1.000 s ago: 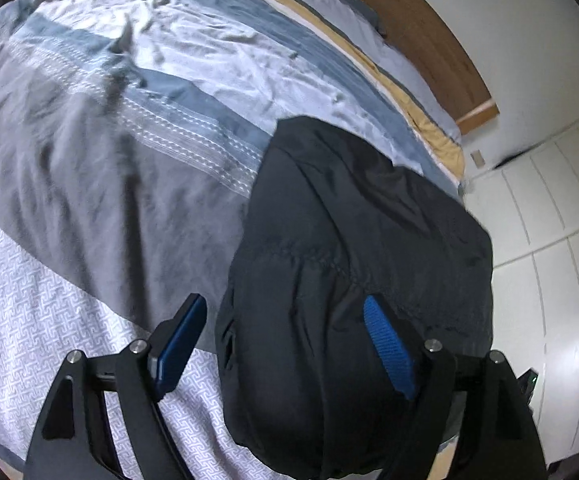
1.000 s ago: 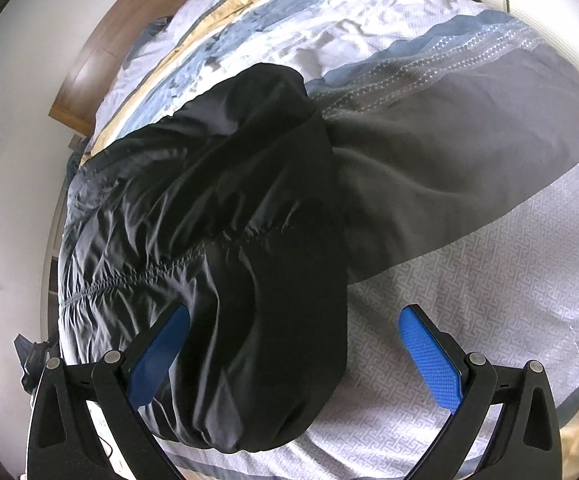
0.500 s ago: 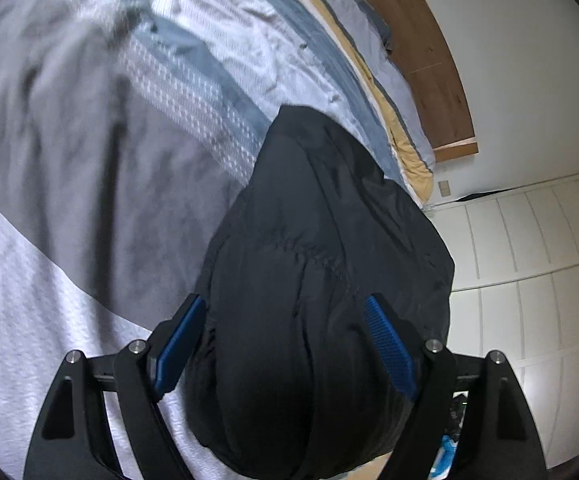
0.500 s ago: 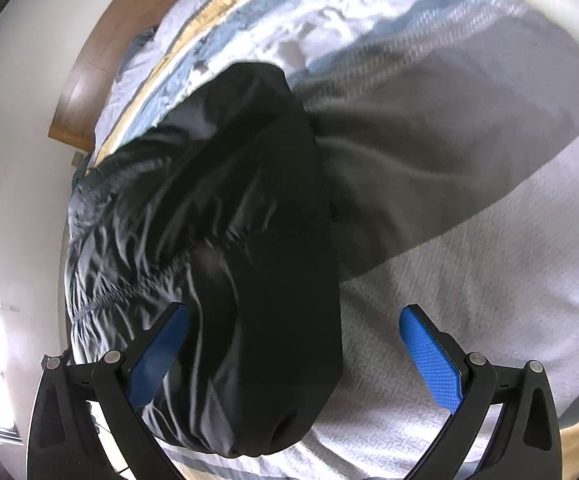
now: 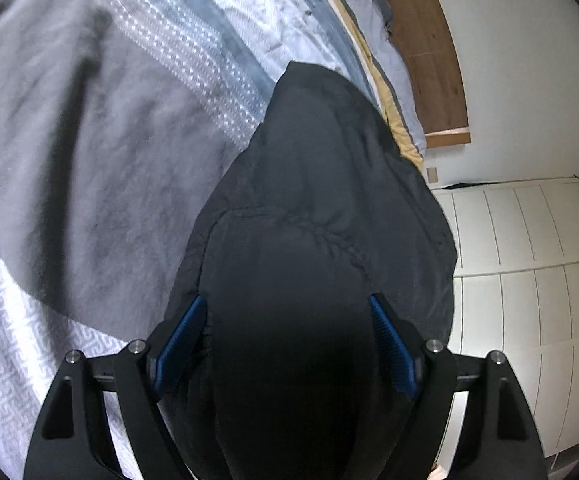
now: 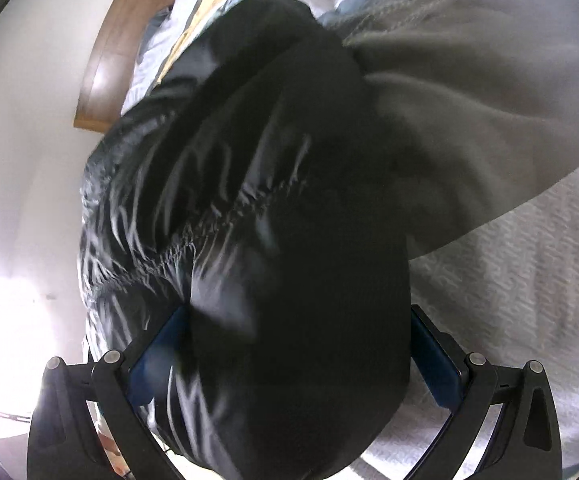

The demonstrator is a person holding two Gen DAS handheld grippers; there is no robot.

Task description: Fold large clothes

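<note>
A black puffy jacket [image 5: 321,200], folded into a thick bundle, lies on the bed. Its near end bulges up between the fingers of both grippers. My left gripper [image 5: 285,340] is open wide and straddles that near end, a blue pad [image 5: 181,336] on either side of the fabric. In the right wrist view the same jacket [image 6: 269,140] fills the middle, blurred by motion. My right gripper [image 6: 295,356] is also open wide around the bundle's end, its pads [image 6: 433,356] beside the fabric. I cannot tell whether any pad touches the cloth.
The bed has a striped duvet with a broad grey band [image 5: 69,160] and a white patterned strip [image 6: 509,300] near me. A wooden headboard [image 5: 429,40] stands at the far end. White cupboard doors [image 5: 529,260] line the room beyond the bed's edge.
Both grippers have sunk toward the jacket and turned onto it. It now fills the gap between each pair of fingers. The jaws stand as wide as before.
</note>
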